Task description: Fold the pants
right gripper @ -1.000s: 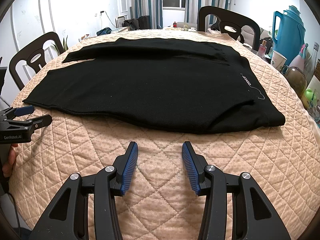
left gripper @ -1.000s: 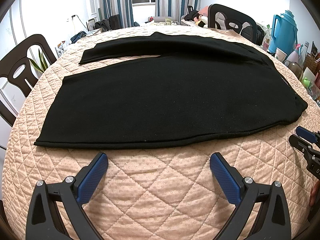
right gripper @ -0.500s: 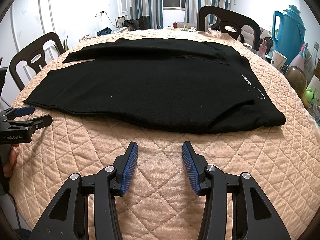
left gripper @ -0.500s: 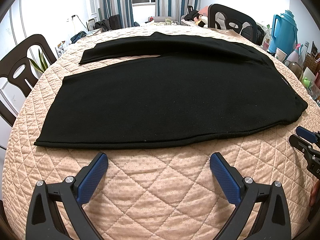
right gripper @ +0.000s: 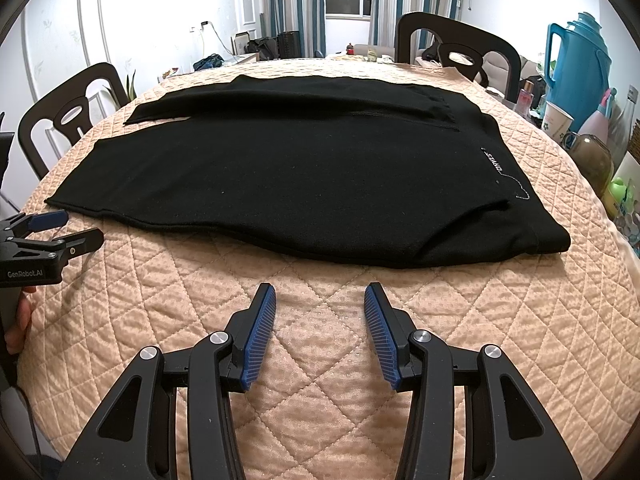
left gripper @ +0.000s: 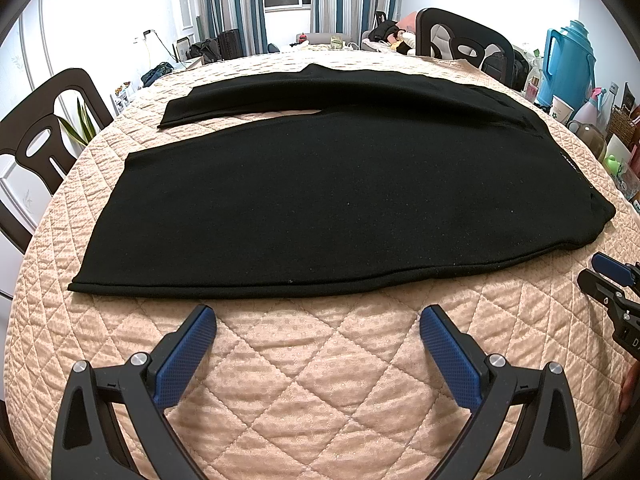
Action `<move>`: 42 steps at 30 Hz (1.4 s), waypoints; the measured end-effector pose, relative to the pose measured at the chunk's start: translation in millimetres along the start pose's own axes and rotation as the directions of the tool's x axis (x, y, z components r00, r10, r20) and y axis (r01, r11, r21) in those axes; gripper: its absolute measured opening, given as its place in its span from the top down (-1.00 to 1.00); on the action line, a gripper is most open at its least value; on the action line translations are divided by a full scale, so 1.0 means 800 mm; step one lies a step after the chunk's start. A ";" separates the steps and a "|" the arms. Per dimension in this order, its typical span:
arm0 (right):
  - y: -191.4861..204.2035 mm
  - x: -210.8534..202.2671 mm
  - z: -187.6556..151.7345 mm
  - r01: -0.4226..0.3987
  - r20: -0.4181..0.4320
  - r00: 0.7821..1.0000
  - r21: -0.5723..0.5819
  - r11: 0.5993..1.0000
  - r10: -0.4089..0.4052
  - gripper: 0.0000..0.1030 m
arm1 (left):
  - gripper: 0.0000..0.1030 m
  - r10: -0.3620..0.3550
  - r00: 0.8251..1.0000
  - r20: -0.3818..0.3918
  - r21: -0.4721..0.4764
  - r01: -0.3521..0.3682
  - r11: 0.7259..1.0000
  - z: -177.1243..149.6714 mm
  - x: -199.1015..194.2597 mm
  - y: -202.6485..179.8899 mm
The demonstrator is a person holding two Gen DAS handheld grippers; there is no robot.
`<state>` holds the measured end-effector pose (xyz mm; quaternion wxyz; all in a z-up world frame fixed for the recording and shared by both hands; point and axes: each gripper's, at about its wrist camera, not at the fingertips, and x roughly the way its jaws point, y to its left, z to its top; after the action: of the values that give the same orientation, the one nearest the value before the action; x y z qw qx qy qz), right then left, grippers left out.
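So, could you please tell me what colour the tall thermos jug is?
The thermos jug is turquoise blue, clearest in the right wrist view.

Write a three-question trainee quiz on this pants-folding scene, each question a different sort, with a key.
1. True or false: the left claw grips the black pants.
2. The pants lie: A) spread flat on the quilted table cover, B) over a chair, C) in a basket.
3. Fill in: the jaws of the right claw stand ____.

Key: 1 false; 2 A; 3 open.
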<state>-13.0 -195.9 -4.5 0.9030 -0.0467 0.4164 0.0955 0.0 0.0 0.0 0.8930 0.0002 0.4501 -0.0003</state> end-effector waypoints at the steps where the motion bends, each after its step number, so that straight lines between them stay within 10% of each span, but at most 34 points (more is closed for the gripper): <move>1: 0.000 0.000 0.000 0.000 0.000 1.000 0.000 1.000 0.000 0.08 | -1.00 0.000 1.000 0.000 0.000 0.000 1.000 0.000 0.000 0.000; 42: 0.002 0.002 -0.001 -0.003 -0.001 1.000 -0.004 1.000 0.003 0.04 | -1.00 0.000 1.000 0.000 0.000 0.000 1.000 0.000 0.000 0.000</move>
<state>-12.8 -194.4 -5.9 0.9026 -0.0479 0.4166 0.0977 -0.1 0.0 0.0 0.8931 0.0002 0.4499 -0.0003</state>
